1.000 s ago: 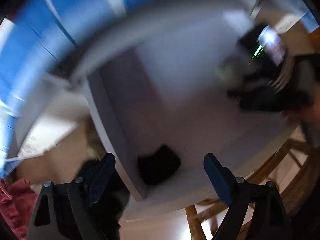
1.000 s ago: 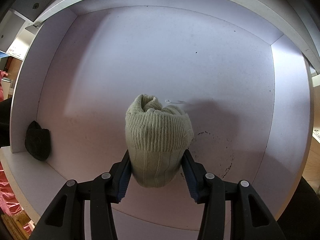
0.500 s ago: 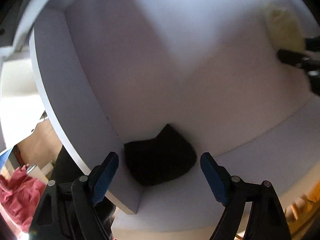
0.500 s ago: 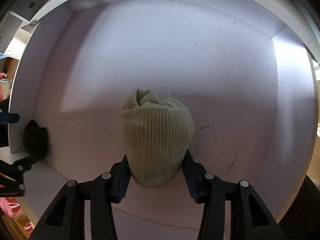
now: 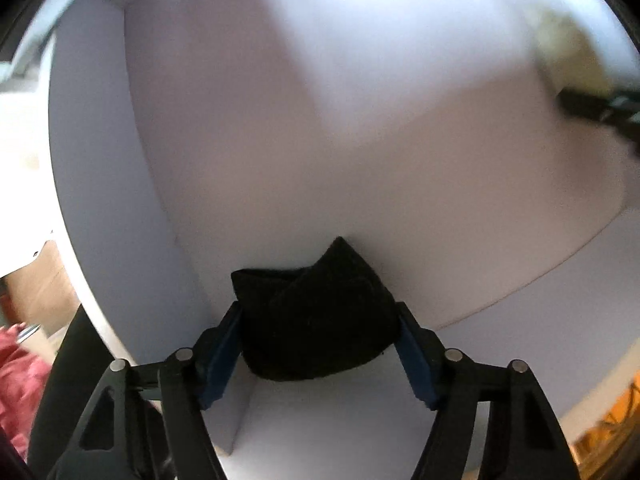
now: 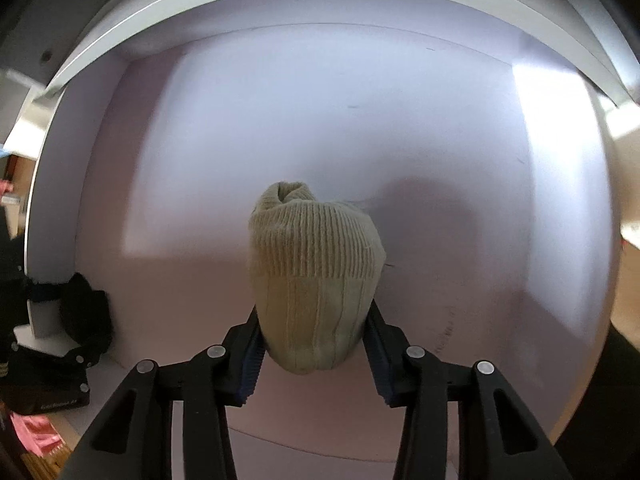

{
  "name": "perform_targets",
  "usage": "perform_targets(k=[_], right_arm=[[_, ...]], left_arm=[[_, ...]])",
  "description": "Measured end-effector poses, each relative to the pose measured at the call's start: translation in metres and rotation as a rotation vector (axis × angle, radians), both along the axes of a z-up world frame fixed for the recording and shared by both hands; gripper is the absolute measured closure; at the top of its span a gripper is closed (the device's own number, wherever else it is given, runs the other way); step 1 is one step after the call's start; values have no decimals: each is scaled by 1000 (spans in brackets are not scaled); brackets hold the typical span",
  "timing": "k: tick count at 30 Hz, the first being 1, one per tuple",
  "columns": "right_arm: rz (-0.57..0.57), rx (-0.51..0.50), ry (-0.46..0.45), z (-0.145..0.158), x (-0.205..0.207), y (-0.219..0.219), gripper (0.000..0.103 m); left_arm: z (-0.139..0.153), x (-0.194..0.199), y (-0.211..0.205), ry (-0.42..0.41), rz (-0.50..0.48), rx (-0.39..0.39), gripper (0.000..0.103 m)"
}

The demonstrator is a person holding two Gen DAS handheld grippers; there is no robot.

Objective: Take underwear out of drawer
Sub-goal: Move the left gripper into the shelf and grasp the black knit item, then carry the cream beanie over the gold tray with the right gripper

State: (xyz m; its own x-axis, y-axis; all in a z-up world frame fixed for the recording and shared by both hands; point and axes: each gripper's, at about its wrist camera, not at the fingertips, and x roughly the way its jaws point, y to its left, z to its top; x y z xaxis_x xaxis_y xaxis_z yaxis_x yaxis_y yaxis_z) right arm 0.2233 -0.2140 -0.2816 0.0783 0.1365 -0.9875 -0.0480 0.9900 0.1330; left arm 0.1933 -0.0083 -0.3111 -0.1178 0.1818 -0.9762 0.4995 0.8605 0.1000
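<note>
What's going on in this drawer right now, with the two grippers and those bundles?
A person is emptying a white drawer with a handheld gripper in each hand. The right gripper is clamped on a cream ribbed knit bundle over the drawer floor. The left gripper is down in the drawer's corner, its jaws closing around a black fabric bundle that sits between them. Neither bundle is out of the drawer yet.

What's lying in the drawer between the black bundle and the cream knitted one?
Nothing: bare drawer floor separates black bundle and cream bundle, seen from the right wrist.
</note>
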Motion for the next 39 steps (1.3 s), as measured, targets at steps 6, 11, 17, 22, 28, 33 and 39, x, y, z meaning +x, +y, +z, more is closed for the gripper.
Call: perform_targets(k=[6, 11, 17, 22, 28, 33, 39], right_arm=[[-69, 32, 29, -2, -8, -15, 58], [-55, 26, 36, -1, -7, 4, 58], [-55, 63, 42, 13, -6, 1, 58], [-97, 141, 62, 31, -12, -6, 58], [-85, 173, 24, 59, -35, -16, 58], [-63, 192, -13, 98, -49, -14, 58], [-57, 211, -71, 142, -57, -28, 58]], left_arm=[[9, 7, -5, -56, 79, -95, 32], [10, 12, 2, -55, 130, -121, 30], [6, 19, -5, -65, 144, -117, 30], [10, 8, -7, -81, 148, -110, 30], [11, 5, -6, -87, 157, -112, 30], [11, 3, -5, -88, 164, -116, 30], [6, 12, 2, -86, 167, -119, 28]])
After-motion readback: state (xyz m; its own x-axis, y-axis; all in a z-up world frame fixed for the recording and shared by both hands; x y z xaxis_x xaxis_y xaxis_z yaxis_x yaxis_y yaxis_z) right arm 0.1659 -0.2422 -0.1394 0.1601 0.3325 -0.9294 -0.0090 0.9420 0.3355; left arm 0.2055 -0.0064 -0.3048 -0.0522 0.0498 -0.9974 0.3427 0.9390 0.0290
